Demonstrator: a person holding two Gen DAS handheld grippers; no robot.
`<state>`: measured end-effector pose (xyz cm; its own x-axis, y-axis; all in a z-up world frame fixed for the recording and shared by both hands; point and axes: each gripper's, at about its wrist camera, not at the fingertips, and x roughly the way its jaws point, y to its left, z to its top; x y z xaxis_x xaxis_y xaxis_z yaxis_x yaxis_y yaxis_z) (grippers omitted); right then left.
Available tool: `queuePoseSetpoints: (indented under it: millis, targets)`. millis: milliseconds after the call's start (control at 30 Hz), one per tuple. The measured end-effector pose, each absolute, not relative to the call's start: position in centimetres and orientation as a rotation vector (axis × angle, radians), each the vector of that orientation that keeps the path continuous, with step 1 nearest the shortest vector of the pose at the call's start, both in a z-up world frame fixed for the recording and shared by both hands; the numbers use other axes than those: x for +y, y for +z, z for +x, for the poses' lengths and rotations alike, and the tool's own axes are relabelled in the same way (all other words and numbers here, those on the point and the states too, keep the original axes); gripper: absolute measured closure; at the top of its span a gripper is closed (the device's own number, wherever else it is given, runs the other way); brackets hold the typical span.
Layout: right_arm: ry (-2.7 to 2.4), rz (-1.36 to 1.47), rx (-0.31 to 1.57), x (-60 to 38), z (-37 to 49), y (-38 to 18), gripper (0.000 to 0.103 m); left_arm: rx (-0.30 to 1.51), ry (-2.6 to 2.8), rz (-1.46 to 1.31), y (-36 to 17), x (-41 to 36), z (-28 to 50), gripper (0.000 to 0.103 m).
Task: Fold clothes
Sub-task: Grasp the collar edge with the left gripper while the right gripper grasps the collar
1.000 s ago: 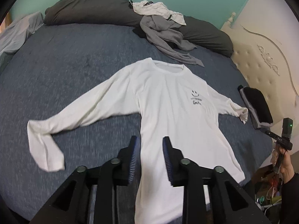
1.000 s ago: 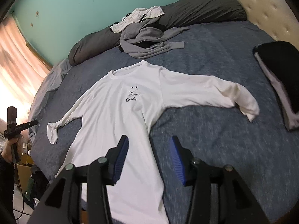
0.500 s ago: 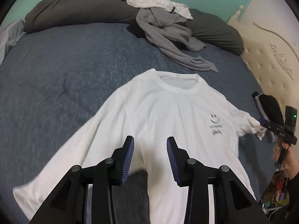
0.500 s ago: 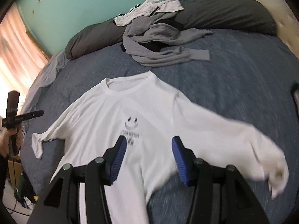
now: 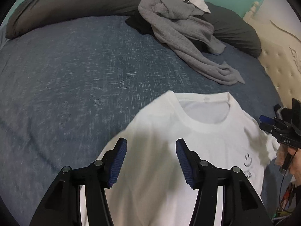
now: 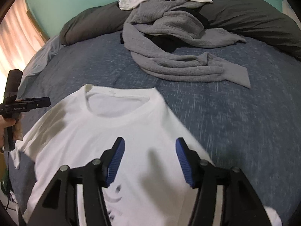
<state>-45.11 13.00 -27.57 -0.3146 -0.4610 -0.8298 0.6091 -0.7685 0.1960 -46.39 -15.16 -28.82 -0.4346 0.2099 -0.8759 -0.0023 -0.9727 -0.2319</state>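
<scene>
A white shirt (image 5: 188, 135) lies flat on the blue bedspread (image 5: 75, 79). Beyond its collar sprawls a grey sweater (image 6: 175, 43) against dark pillows (image 6: 254, 17). Left gripper (image 5: 151, 162) and right gripper (image 6: 149, 160) hover over the shirt, jaws opening, empty.

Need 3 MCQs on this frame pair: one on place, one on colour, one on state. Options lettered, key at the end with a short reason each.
1. Where does the grey sweater lie relative to the white shirt?
A. Beyond its collar, toward the dark pillows
B. Spread over its chest
C. On the floor beside the bed

2. What colour are the pads on the claw fingers?
A. Red
B. Blue
C. Yellow

3. What state is the left claw in?
A. Clamped on the shirt's collar
B. Holding the grey sweater
C. Jaws apart, gripping nothing

Key: 1 A, bare blue bedcover separates the sweater from the collar, and the sweater runs up onto the pillows. 2 B, ribbed blue pads show in both wrist views. 3 C, the jaws are opening over the shirt's shoulder area with no cloth pinched; the right claw is likewise opening and empty.
</scene>
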Motion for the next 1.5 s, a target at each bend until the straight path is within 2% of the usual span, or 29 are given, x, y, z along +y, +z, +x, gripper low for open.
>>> queuePoseSetpoints:
  millis: [467,533,567,600,633,700,767,900,1133,1500]
  targets:
    - [-2.055,1.248,0.392,7.4,-51.1,-32.4,0.045,-0.213,2.504,-1.541,-33.5,-15.1,-52.5,0.045]
    - [-2.051,1.222,0.433,7.1,-50.8,-32.9,0.049,-0.220,2.489,-1.519,-33.7,-14.9,-52.5,0.046]
    - [-2.050,1.206,0.431,7.1,-50.7,-32.9,0.059,-0.205,2.479,-1.507,-33.7,-14.7,-52.4,0.046]
    - [-2.050,1.192,0.431,7.1,-50.5,-32.9,0.067,-0.189,2.471,-1.497,-33.8,-14.4,-52.4,0.056]
    - [-2.049,1.182,0.436,7.1,-50.3,-33.0,0.072,-0.176,2.456,-1.486,-33.9,-14.1,-52.2,0.063]
    - [-2.047,1.167,0.461,6.8,-49.8,-33.1,0.089,-0.132,2.449,-1.478,-34.0,-13.4,-51.8,0.080]
    - [-2.053,1.150,0.495,6.6,-49.2,-33.1,0.095,-0.089,2.435,-1.472,-34.1,-12.7,-51.5,0.094]
    - [-2.092,1.105,0.522,6.6,-48.7,-31.9,0.097,-0.007,2.487,-1.445,-33.1,-11.8,-51.0,0.098]
    - [-2.188,1.011,0.525,6.5,-49.7,-28.3,0.098,0.101,2.589,-1.410,-29.9,-11.7,-52.3,0.098]
    - [-2.290,0.958,0.561,4.4,-54.4,-24.9,0.098,0.120,2.688,-1.404,-27.3,-12.2,-57.3,0.098]
